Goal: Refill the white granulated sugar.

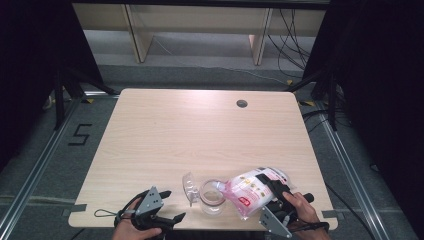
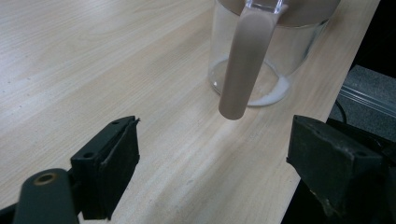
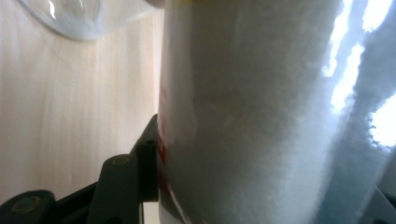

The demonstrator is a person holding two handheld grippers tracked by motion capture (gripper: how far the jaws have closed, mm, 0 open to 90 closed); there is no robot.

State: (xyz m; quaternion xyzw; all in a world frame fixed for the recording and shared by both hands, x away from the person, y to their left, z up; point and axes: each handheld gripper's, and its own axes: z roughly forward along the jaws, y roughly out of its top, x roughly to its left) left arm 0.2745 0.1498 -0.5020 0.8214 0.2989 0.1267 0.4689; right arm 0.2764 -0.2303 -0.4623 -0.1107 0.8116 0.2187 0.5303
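A clear glass jar (image 1: 212, 198) with a handle (image 2: 243, 65) stands near the table's front edge, a little white powder (image 2: 275, 95) on its bottom. A pink and white bag (image 1: 250, 188) of white grains (image 3: 261, 107) hangs tilted with its spout end over the jar's mouth. My right gripper (image 1: 273, 188) is shut on the bag's body; one pad (image 3: 150, 156) presses its side, the other is hidden. My left gripper (image 1: 173, 205) stands open on the table left of the jar, its jaws (image 2: 215, 144) wide apart and nothing between them, facing the handle.
A clear lid (image 1: 189, 183) lies just left of the jar, also seen blurred as the lid (image 3: 70, 14) in the right gripper view. The table's front edge (image 1: 200, 226) runs close below both hands. A cable hole (image 1: 242, 103) sits at the far right.
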